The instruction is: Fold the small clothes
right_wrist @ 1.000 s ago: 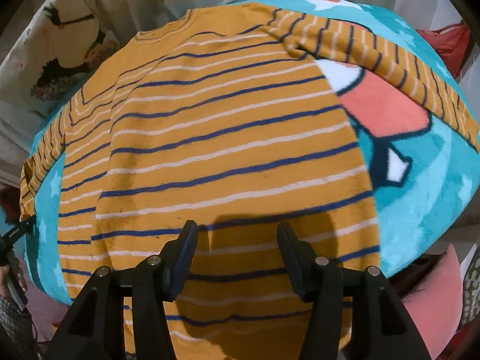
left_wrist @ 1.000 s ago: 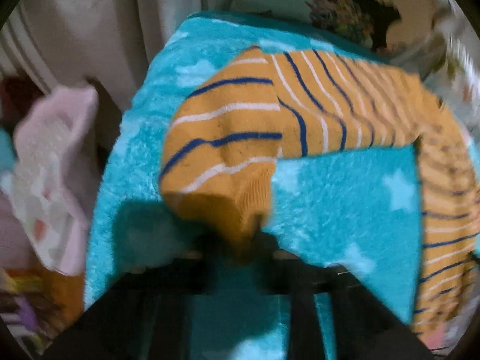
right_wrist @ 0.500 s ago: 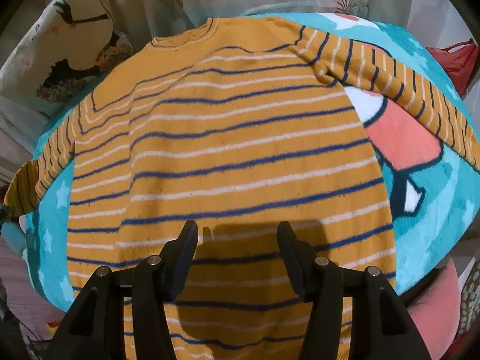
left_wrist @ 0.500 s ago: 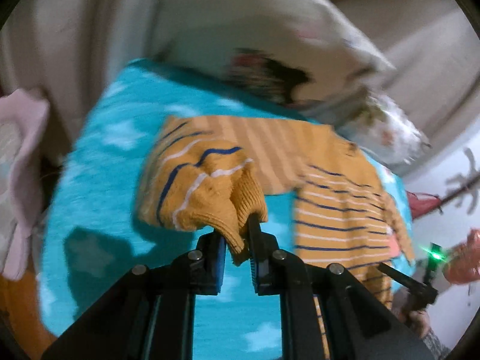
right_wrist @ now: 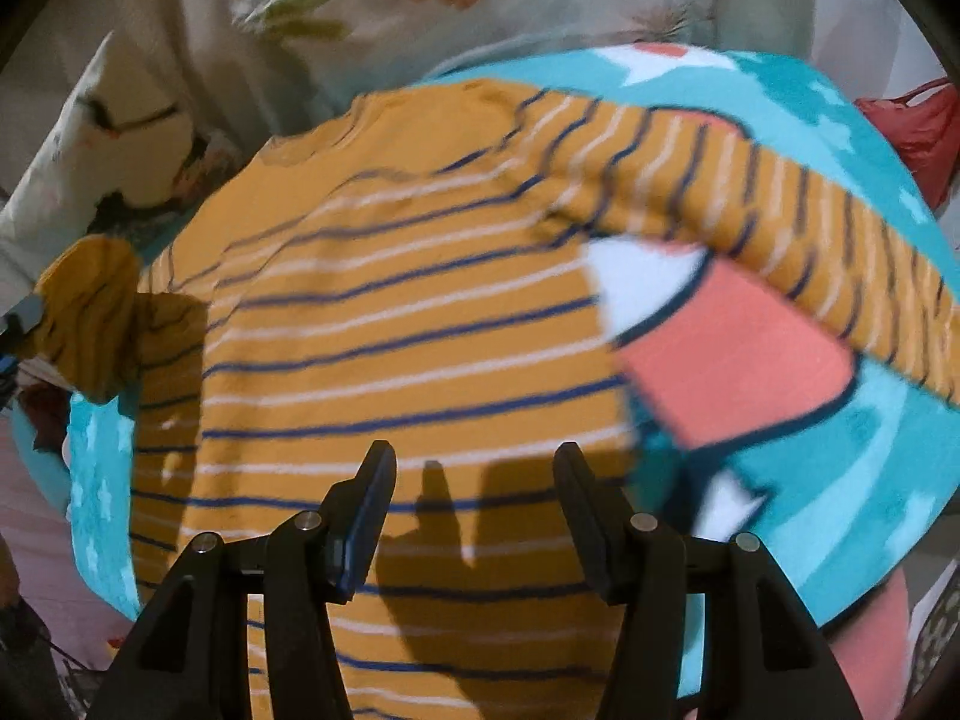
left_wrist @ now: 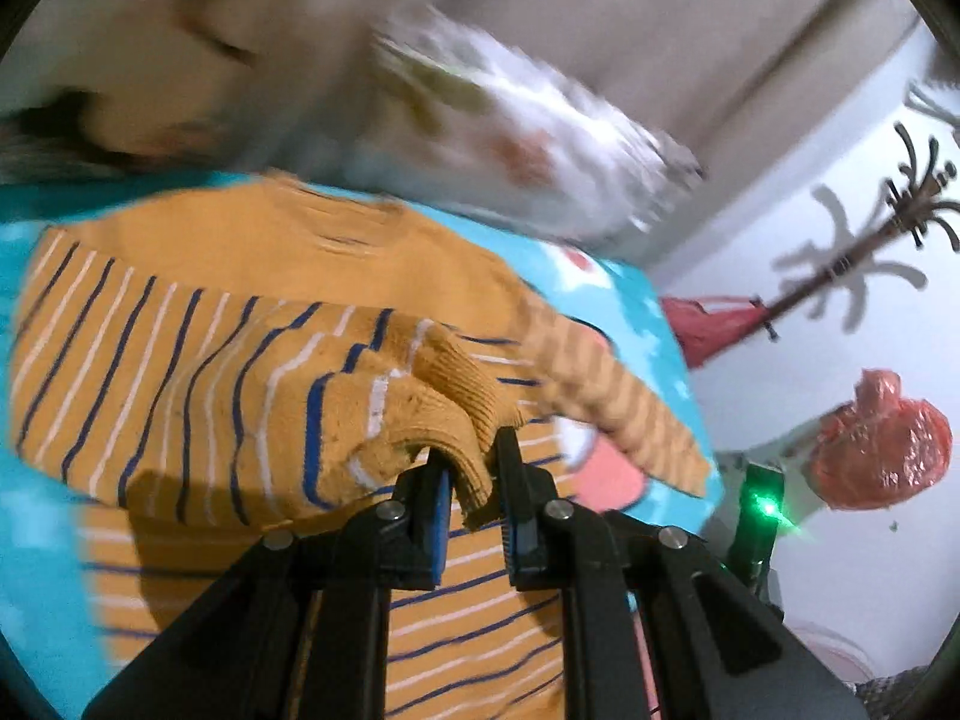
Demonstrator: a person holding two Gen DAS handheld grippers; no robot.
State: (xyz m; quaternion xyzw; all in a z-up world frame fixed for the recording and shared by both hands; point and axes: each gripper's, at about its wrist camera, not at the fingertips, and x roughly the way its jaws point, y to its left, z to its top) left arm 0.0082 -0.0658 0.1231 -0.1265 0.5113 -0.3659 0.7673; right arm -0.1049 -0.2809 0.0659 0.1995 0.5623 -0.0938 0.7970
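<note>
Now, sleeve: its cuff (left_wrist: 474, 420), clamped in the left gripper (left_wrist: 471, 480), has swung from the blanket (right_wrist: 840, 480) over the striped sweater (right_wrist: 390, 330).
Right gripper (right_wrist: 474, 516): spread, empty.
Meaning: first fold underway.

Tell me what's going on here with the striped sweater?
A person with tongs in each hand is folding a small orange striped sweater spread on a turquoise blanket. The left tongs are shut on the ribbed cuff of one sleeve, held over the sweater's body, so that sleeve is being folded in. The right tongs are open above the lower part of the sweater, holding nothing. The other sleeve lies stretched out across the blanket, not yet folded.
</note>
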